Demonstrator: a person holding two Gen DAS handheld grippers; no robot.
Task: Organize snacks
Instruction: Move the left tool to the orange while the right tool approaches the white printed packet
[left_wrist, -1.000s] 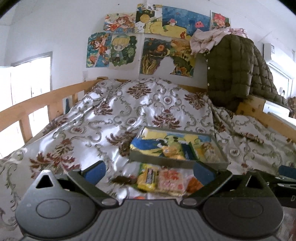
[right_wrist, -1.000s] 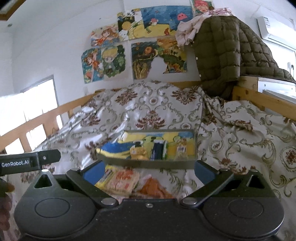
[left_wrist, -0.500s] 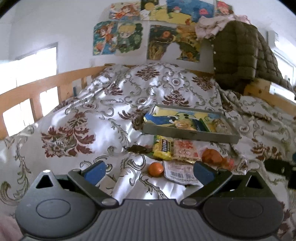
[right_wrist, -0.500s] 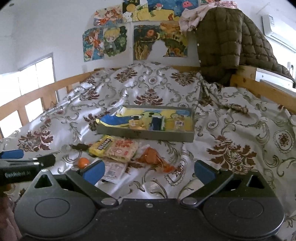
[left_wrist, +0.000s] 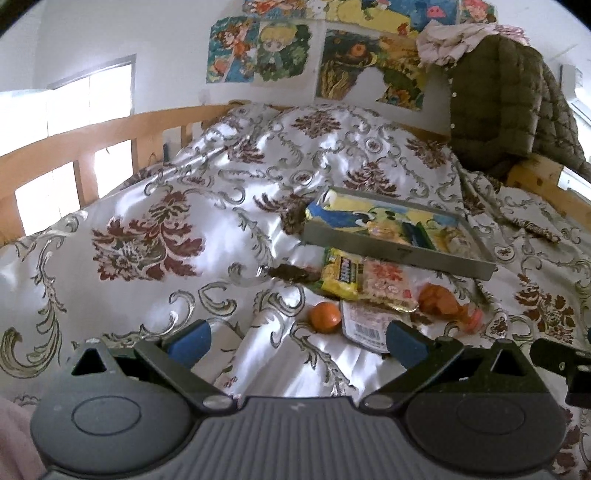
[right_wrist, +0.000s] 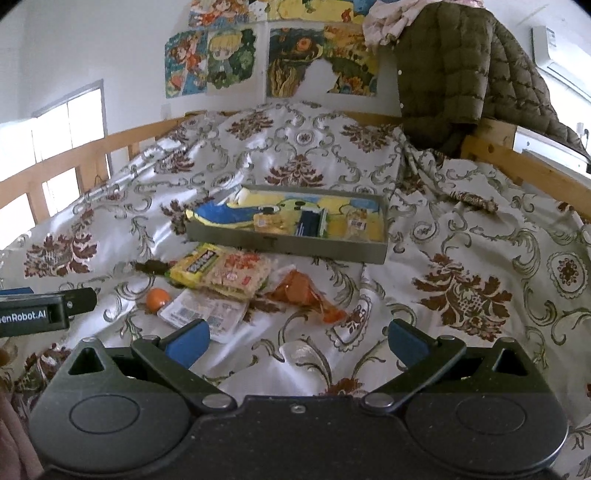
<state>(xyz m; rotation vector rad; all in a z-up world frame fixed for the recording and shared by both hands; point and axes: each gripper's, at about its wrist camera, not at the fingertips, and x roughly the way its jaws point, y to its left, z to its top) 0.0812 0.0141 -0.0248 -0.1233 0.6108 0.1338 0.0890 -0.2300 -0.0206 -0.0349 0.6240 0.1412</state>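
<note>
A grey tray (left_wrist: 399, 252) (right_wrist: 284, 244) with a cartoon-printed bottom lies on the bed and holds a few small packets. In front of it lie loose snacks: a yellow packet (left_wrist: 340, 272) (right_wrist: 194, 266), a pink-and-clear packet (left_wrist: 386, 282) (right_wrist: 240, 275), a white barcode packet (left_wrist: 364, 325) (right_wrist: 205, 312), an orange wrapped snack (left_wrist: 441, 300) (right_wrist: 303, 291) and a small orange ball (left_wrist: 325, 317) (right_wrist: 157, 298). My left gripper (left_wrist: 297, 343) is open, just short of the ball. My right gripper (right_wrist: 297, 341) is open too, nothing between its fingers, near the barcode packet.
A patterned satin bedspread (left_wrist: 177, 229) covers the bed. Wooden rails (left_wrist: 85, 140) (right_wrist: 524, 162) run along both sides. A green quilted jacket (right_wrist: 454, 70) hangs at the back right. Posters (right_wrist: 229, 59) hang on the wall. The left gripper's body (right_wrist: 40, 310) shows at the right view's left edge.
Both views have tilted down and come nearer the bed. The loose snacks in front of the tray now show fully. Both grippers stayed open.
</note>
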